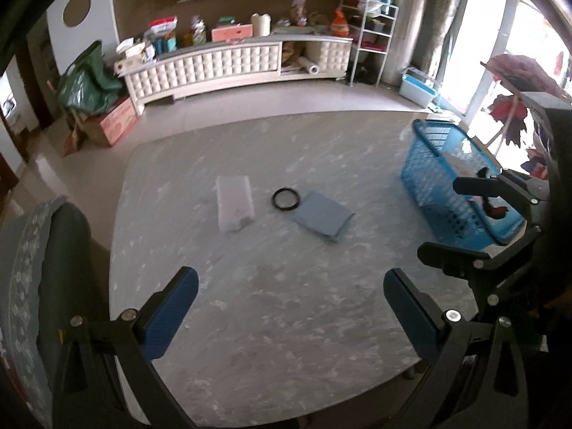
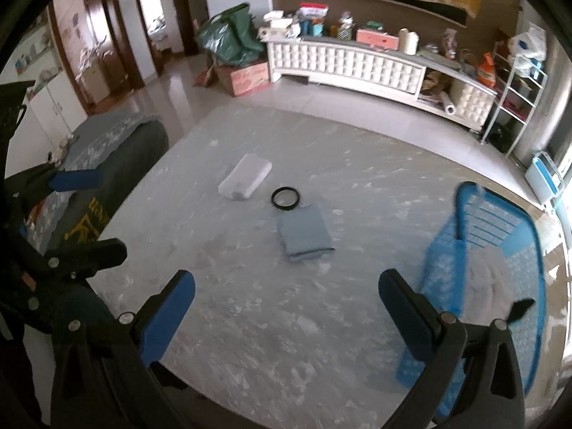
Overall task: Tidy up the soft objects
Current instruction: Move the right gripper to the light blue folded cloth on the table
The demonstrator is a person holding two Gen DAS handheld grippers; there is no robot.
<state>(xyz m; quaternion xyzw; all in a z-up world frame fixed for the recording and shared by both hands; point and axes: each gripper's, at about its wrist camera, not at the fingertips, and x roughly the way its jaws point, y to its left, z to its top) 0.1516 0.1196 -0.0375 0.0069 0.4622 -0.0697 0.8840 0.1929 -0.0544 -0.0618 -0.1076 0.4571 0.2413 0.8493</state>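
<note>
A folded grey-blue cloth (image 1: 323, 218) (image 2: 304, 232) lies mid-table. A white soft pack (image 1: 234, 202) (image 2: 246, 177) lies to its left, and a black ring (image 1: 285, 198) (image 2: 285, 197) lies between them. A blue plastic basket (image 1: 454, 182) (image 2: 500, 271) stands at the table's right side, with something pale and a dark item inside. My left gripper (image 1: 290, 307) is open and empty above the near table. My right gripper (image 2: 286, 307) is open and empty, beside the basket; it also shows in the left wrist view (image 1: 450, 214), next to the basket.
The grey marble table (image 1: 271, 321) (image 2: 271, 329) has a padded chair (image 1: 43, 271) (image 2: 118, 150) at its left. A white cabinet (image 1: 236, 64), boxes, a green bag (image 1: 89, 82) and a metal shelf (image 1: 371, 43) stand along the far wall. My left gripper shows at the right wrist view's left edge (image 2: 71, 214).
</note>
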